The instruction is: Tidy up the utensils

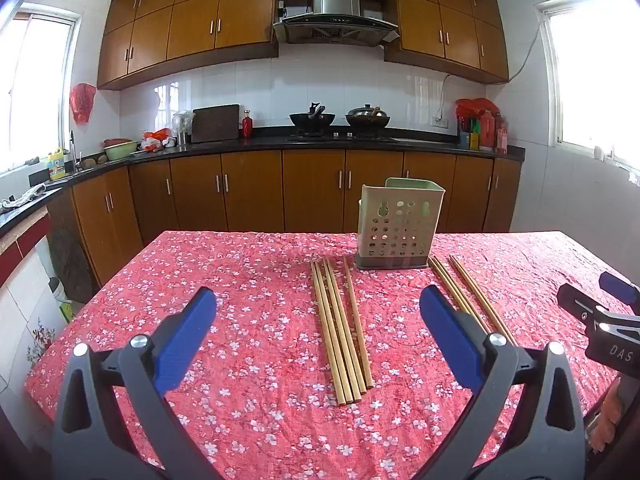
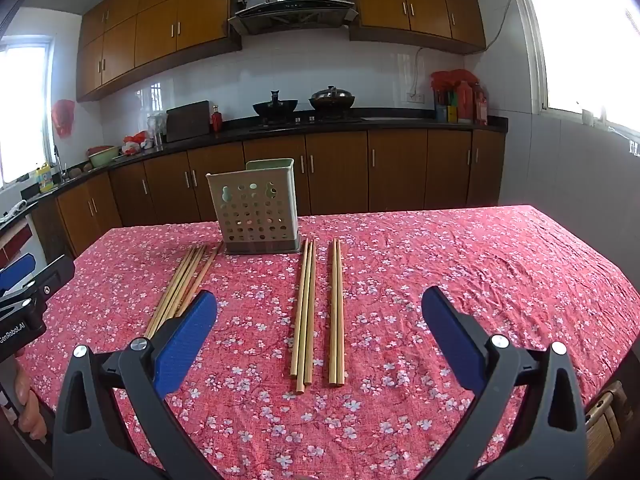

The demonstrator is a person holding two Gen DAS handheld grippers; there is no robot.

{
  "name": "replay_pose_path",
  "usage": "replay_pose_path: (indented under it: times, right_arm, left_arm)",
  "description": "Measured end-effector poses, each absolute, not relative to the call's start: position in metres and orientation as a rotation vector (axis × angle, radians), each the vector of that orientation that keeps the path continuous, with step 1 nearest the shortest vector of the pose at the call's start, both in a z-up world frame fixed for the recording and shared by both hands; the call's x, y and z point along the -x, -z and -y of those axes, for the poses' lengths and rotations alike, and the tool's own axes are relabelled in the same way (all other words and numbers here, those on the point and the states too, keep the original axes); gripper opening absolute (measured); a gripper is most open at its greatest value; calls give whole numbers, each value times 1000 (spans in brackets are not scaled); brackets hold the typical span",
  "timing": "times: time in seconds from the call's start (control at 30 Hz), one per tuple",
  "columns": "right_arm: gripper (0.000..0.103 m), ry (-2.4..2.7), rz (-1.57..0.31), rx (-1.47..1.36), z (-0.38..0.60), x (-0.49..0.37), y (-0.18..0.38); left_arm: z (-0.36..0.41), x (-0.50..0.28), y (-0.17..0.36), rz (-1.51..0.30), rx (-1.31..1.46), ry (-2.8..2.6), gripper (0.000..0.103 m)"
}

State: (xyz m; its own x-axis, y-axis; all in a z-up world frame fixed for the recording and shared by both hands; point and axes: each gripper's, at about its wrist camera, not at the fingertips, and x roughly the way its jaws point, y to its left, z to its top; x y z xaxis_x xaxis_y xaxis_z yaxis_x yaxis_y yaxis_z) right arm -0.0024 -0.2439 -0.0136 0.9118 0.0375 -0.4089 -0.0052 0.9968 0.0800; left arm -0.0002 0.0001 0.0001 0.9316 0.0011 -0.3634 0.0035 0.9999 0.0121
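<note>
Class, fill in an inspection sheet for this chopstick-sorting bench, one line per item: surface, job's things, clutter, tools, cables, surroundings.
Surface: table under a red floral cloth, wrinkled.
Job's things: perforated utensil holder upright at the far side, no chopsticks visible in it; left chopstick bundle lying flat; chopstick trio and chopstick pair flat on the holder's other side.
Clutter: nothing seen on the cloth.
Tools: left tool open, holding nothing; right tool open, holding nothing.
Cables: wall cable running to a socket; none on the table.
Surroundings: kitchen counter with woks, bottles, cutting board.
</note>
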Motion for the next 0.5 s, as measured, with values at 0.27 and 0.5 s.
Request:
replay_pose_path:
  times: [0.27,0.5]
  right_arm:
    - [101,-22,-423,-80,244,2,14]
    - [101,-23,-423,-80,245,2,14]
  left_arm:
    - [-1,-1,0,-376,-7,5,99]
    - [-2,-2,0,-375,-8,4,99]
